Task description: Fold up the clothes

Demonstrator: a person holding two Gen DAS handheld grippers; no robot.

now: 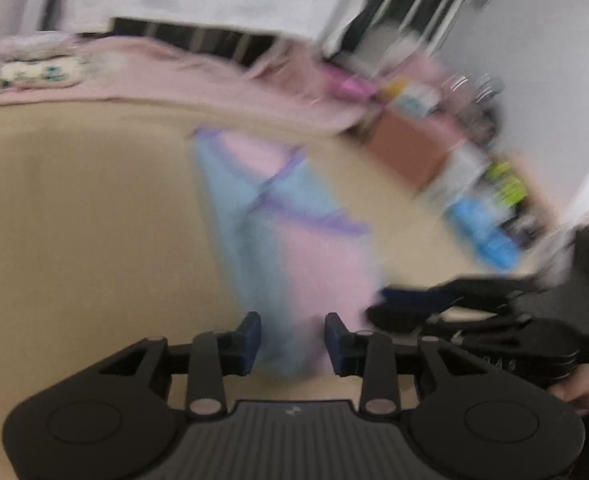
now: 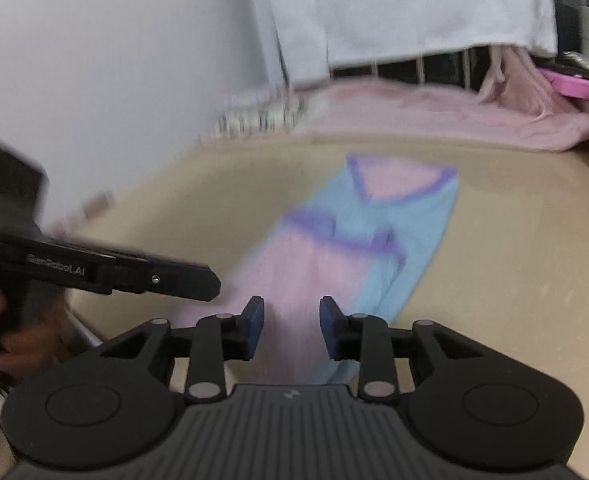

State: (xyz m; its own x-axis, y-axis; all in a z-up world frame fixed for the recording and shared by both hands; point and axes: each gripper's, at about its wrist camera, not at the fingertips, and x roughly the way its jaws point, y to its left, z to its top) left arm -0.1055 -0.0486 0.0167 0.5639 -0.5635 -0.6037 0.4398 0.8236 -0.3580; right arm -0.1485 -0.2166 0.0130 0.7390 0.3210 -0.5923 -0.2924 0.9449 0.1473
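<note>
A pink and light-blue garment with purple trim lies folded in a long strip on the beige table. It also shows in the right wrist view, its V-neck at the far end. My left gripper is open just above the garment's near end, with nothing between the fingers. My right gripper is open over the same near end. The right gripper shows in the left wrist view at the right; the left gripper shows in the right wrist view at the left. Both views are motion-blurred.
A pink blanket lies along the table's far edge, also in the right wrist view. A patterned folded cloth sits at the far left. Boxes and packages crowd the right side. White fabric hangs behind.
</note>
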